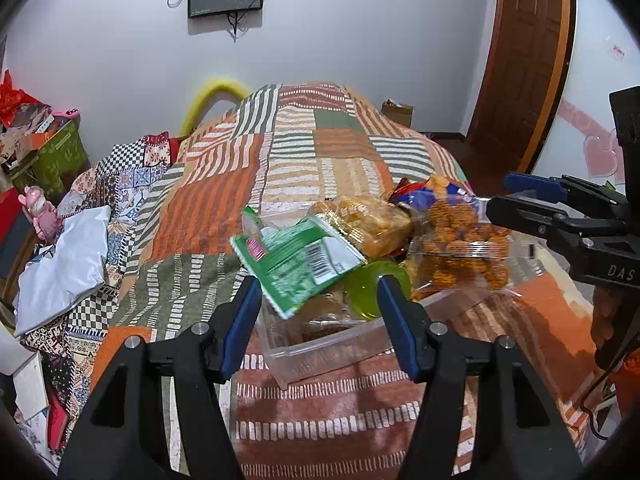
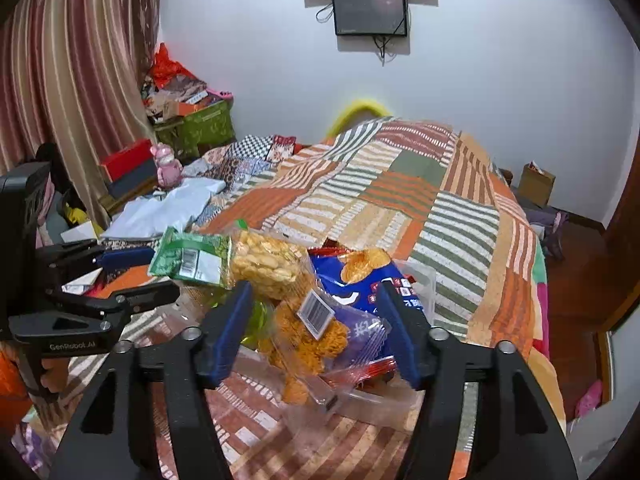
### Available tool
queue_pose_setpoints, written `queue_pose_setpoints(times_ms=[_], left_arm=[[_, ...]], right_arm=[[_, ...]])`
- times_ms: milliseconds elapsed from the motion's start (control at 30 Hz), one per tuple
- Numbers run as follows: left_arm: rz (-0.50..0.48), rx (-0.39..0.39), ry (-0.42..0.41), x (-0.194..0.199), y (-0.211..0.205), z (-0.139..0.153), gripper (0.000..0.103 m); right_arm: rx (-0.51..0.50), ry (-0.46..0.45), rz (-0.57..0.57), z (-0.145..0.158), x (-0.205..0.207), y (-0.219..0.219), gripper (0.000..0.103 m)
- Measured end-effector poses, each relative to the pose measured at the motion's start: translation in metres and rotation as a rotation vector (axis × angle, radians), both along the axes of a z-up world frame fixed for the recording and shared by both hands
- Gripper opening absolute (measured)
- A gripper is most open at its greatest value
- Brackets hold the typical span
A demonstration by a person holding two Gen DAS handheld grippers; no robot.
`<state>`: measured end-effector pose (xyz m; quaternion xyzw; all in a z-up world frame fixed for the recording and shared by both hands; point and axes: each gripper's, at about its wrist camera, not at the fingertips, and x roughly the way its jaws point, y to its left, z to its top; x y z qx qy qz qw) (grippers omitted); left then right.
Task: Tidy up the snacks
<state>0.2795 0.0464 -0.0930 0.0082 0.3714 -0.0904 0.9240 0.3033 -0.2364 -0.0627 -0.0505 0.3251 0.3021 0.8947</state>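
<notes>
1. Left tool: jaws stand partly apart, blue pads clear of everything. The green snack packet hangs blurred in the gap ahead of the pads, tilted, barcode side up; neither pad presses on it. Nothing gripped.
2. Right tool: jaws likewise partly apart. The clear bag of orange fried snacks, with a barcode label on top, lies between the pads in the right wrist view; the pads do not press on it. Nothing gripped.
3. Seen from the left wrist view, the right tool comes in from the right edge, its tips just beside the orange-snack bag.
4. Seen from the right wrist view, the left tool comes in from the left edge, its tips near the green packet.
5. Snacks: piled in and over a clear plastic bin resting on the patchwork bedspread. In the pile: green packet, a clear bag of pale yellow crackers, a blue chip bag, the orange-snack bag, and something translucent green underneath.
6. The pile rises above the bin rim; whether the green packet touches the crackers bag cannot be told because of the blur.
</notes>
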Motion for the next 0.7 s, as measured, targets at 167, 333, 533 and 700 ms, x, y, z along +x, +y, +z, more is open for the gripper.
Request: queue_pose_setpoints(times_ms=[167,333,533,700], left_arm=[[0.001,-0.009,-0.036,-0.014,-0.002,0.015,0.065],[0.009,-0.016,-0.076,-0.03,-0.005,0.032,0.065],[0.038,-0.043,-0.152,-0.064,-0.007,0.059,0.069],[0.069,-0.054,-0.242,-0.099,-0.012,0.082,0.078]], right_arm=[[0.033,-0.012,-0.008,0.012,-0.007,-0.007,0.063],[0.05,-0.039,-0.025,0.024,-0.021,-0.015,0.069],[0.067,-0.075,-0.046,0.04,-0.044,-0.026,0.074],[0.087,-0.129,-0.08,0.055,-0.074,-0.038,0.085]])
